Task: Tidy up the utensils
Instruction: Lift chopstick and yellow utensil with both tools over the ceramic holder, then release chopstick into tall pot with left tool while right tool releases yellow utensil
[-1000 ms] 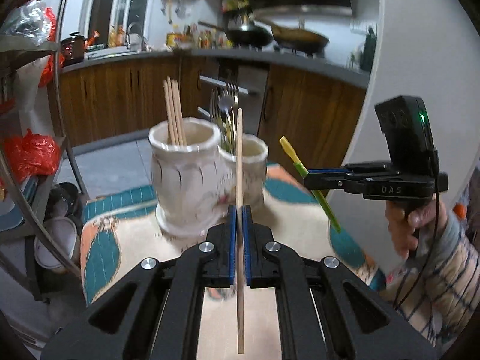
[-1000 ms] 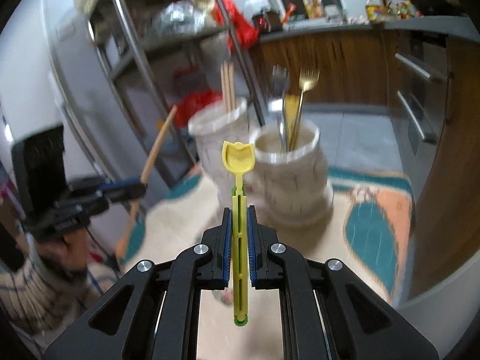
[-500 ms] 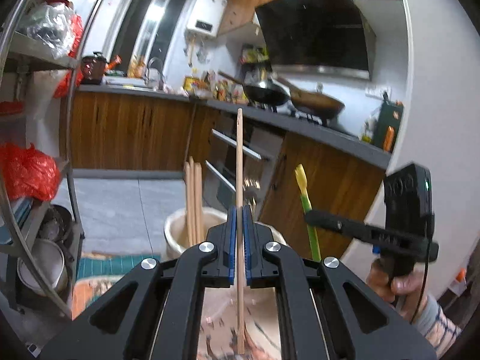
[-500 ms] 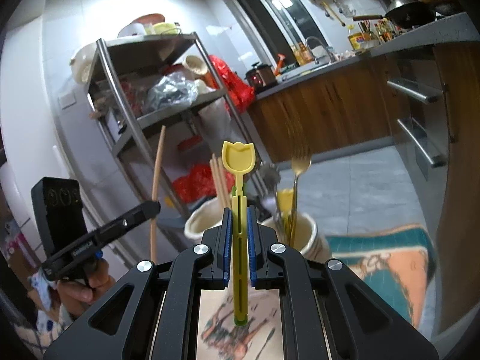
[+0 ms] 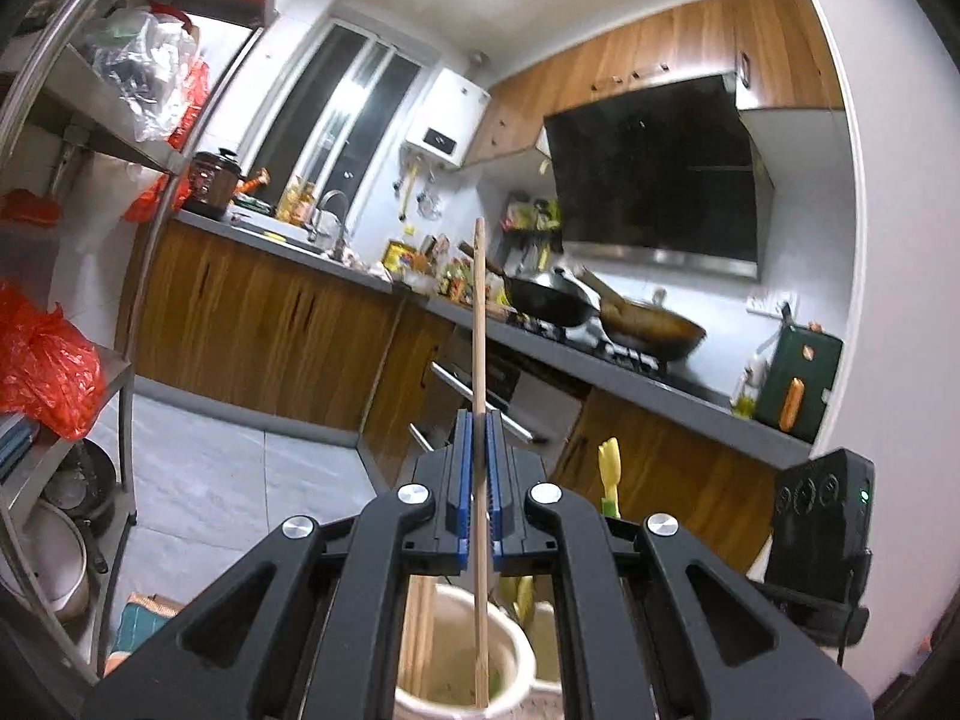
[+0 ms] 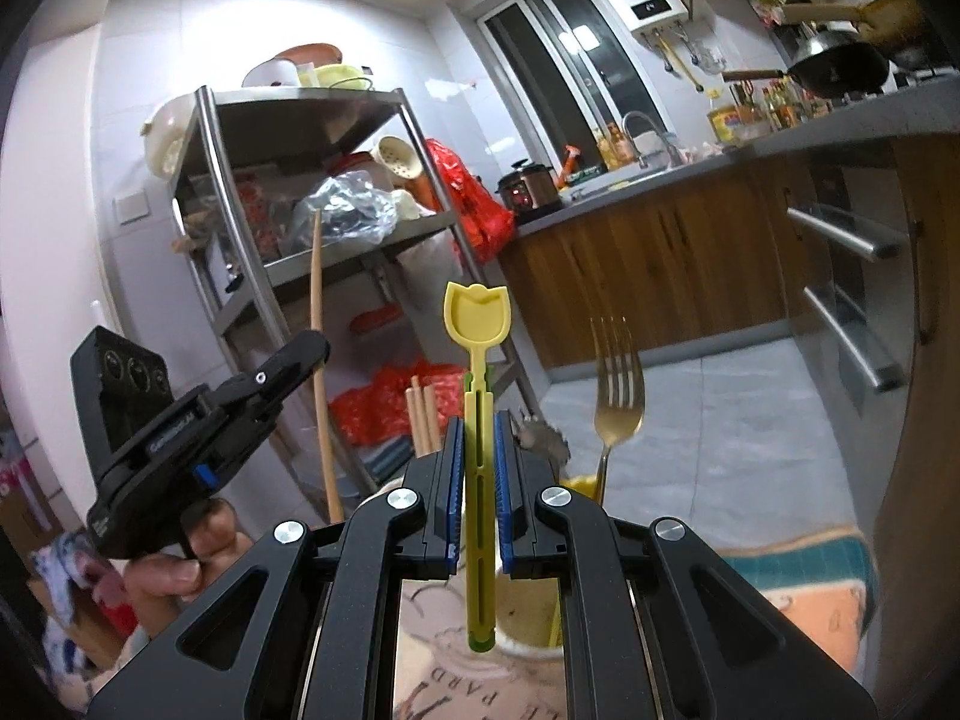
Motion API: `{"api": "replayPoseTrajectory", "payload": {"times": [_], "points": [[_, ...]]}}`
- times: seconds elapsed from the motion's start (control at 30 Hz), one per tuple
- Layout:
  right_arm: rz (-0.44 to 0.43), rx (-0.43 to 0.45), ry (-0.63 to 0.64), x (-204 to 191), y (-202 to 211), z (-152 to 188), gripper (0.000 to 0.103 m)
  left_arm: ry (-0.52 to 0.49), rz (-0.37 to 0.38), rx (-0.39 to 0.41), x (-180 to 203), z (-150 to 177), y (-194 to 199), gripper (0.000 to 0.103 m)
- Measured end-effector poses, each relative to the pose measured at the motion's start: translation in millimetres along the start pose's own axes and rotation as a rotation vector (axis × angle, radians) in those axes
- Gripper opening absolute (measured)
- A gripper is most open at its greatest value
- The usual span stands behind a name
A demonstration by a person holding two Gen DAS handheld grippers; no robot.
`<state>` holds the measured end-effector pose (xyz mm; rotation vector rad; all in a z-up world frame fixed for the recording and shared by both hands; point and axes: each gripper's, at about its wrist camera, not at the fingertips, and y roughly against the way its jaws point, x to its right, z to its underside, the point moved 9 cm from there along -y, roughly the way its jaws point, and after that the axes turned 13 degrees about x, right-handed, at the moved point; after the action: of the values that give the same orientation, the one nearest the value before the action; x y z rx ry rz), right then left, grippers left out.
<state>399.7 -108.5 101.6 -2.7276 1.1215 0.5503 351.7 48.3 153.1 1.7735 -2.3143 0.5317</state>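
Note:
My left gripper (image 5: 477, 420) is shut on a wooden chopstick (image 5: 479, 324) held upright; its lower end hangs over the mouth of a cream ceramic holder (image 5: 456, 654) with other chopsticks (image 5: 420, 630) in it. My right gripper (image 6: 480, 420) is shut on a yellow-green tulip-headed plastic utensil (image 6: 477, 318), upright above a second cream holder (image 6: 528, 642) with a gold fork (image 6: 618, 384). In the right wrist view the left gripper (image 6: 312, 348) and its chopstick (image 6: 318, 324) appear at the left. In the left wrist view the yellow utensil's tip (image 5: 609, 468) shows at the right.
A steel shelf rack (image 6: 252, 192) with bags and bowls stands to the left. Wooden kitchen cabinets (image 5: 264, 330), a counter with pans (image 5: 600, 306) and an oven run behind. A patterned cloth (image 6: 804, 588) covers the table. A hand (image 6: 174, 564) holds the left gripper.
Both grippers rose and tilted up, so the holders sank to the bottom of both views. The chopstick and the yellow utensil now stand over the holders' mouths instead of in front of them.

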Motion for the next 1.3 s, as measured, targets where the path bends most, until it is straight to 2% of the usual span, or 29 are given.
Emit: {"api": "replayPoseTrajectory", "payload": {"times": [0.07, 0.17, 0.4, 0.73, 0.87, 1.3], "points": [[0.023, 0.017, 0.026, 2.5, -3.5, -1.9, 0.01, 0.013, -0.009, 0.032, -5.5, 0.0, -1.9, 0.004], [0.041, 0.027, 0.037, 7.3, -7.6, 0.4, 0.01, 0.002, -0.024, 0.036, -8.2, 9.2, -5.7, 0.004], [0.084, 0.001, 0.094, 15.7, -12.6, 21.8, 0.011, -0.069, -0.051, -0.033, -5.2, 44.6, -5.8, 0.004], [0.101, -0.053, 0.15, 14.6, -11.6, 46.0, 0.011, -0.172, -0.109, -0.09, -1.6, 74.2, 9.7, 0.004], [0.12, -0.082, 0.158, 16.7, -10.5, 52.0, 0.011, -0.221, -0.132, -0.109, 0.6, 78.6, 8.9, 0.004], [0.158, -0.138, 0.185, 19.6, -17.9, 61.2, 0.011, -0.254, -0.179, -0.146, -5.7, 80.3, 3.2, 0.004]]}}
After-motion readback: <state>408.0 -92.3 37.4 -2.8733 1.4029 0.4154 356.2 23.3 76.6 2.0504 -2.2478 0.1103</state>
